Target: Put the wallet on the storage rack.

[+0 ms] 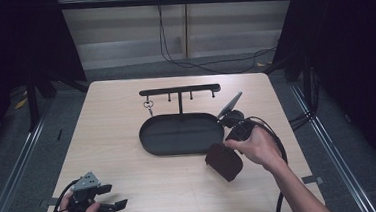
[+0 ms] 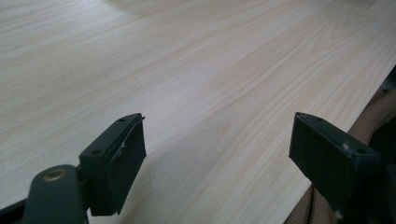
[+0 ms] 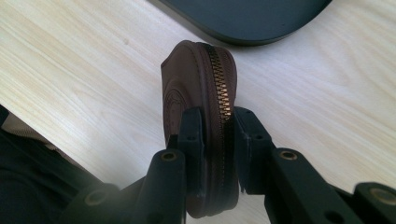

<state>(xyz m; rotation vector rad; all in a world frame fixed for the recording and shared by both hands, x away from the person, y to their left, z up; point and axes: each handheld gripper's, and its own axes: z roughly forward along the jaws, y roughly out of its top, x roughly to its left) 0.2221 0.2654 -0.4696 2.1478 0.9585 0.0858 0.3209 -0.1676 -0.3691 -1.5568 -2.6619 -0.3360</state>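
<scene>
Gripping brown pouch [image 3: 198, 88] beside tray [image 1: 150, 138]

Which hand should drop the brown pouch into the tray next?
Right. The right gripper is already shut on the brown zip pouch, right beside the black tray. The left gripper sits open at the table's near left corner.

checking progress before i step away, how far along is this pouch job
Done: the right tool has clamped the brown zip pouch and holds it edge-up beside the black tray. In hand: carrying the pouch. Left, probably: setting it in the tray. The left tool rests open at the table's near corner.
</scene>
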